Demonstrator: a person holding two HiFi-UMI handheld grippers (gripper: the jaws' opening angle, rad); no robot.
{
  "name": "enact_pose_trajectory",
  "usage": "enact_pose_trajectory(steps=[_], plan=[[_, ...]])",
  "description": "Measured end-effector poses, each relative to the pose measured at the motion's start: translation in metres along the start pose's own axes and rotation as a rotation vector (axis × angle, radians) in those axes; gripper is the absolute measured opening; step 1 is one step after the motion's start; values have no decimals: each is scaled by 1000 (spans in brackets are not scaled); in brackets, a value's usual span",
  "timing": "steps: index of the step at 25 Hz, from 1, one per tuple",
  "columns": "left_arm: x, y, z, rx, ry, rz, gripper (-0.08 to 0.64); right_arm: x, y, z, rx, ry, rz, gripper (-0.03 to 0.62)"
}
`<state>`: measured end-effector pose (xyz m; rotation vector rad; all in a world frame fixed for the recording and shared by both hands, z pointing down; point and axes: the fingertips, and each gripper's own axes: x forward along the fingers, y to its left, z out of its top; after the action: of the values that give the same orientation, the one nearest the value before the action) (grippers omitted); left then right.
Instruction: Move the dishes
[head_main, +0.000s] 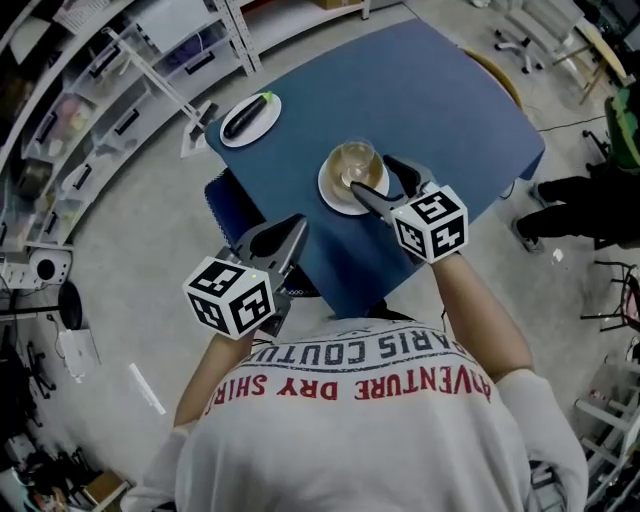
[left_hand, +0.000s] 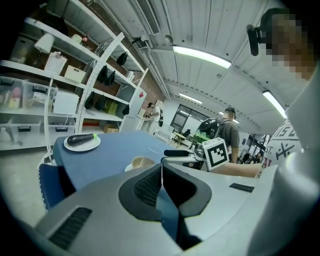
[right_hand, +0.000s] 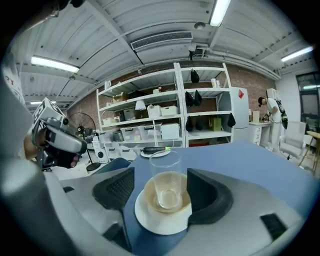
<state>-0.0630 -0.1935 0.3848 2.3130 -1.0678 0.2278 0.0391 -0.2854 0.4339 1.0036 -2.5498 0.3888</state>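
Now the right tool is spread wide around a glass on a small plate. The left tool is squeezed together, empty. Red letters on the shirt say "DRY SHIR".

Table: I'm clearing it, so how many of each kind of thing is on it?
Plates: 2
Bowl: 1
Glass: 1
Eggplant: 1
Total: 5
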Motion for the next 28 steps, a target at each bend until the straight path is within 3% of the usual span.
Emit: enact_pose_trajectory(steps=[9,28], plan=[[0,20,-2,-31,4,77,29,45,-12,-2,-69,16,3,313],[-5,35,-7,-51,1,117,29,60,-12,-4,-96,32,-14,284]])
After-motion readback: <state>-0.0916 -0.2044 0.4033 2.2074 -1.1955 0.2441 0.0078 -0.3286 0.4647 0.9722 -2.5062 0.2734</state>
